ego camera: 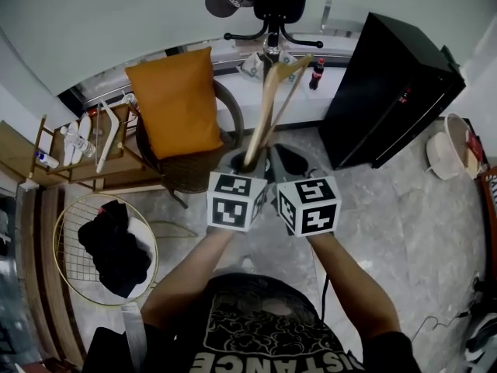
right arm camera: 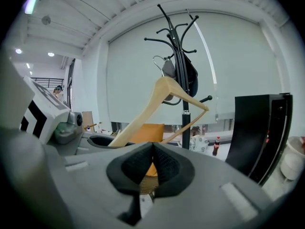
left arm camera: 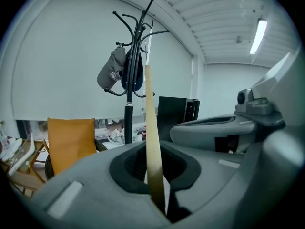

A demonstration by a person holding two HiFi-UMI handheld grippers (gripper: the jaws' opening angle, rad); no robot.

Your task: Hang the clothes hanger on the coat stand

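Wooden hanger (ego camera: 265, 107) is pinched by one end in the left gripper (ego camera: 249, 162) and held up close to the black coat stand (ego camera: 272, 26), while the right gripper (ego camera: 283, 163) beside it is closed on nothing.

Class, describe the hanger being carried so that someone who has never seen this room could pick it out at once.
Find the black coat stand by the window blind. Just in front of it a tan wooden hanger is raised, one arm clamped in the left tool. Unlike the pale hanger lying on the side shelf, it is held up in the air.
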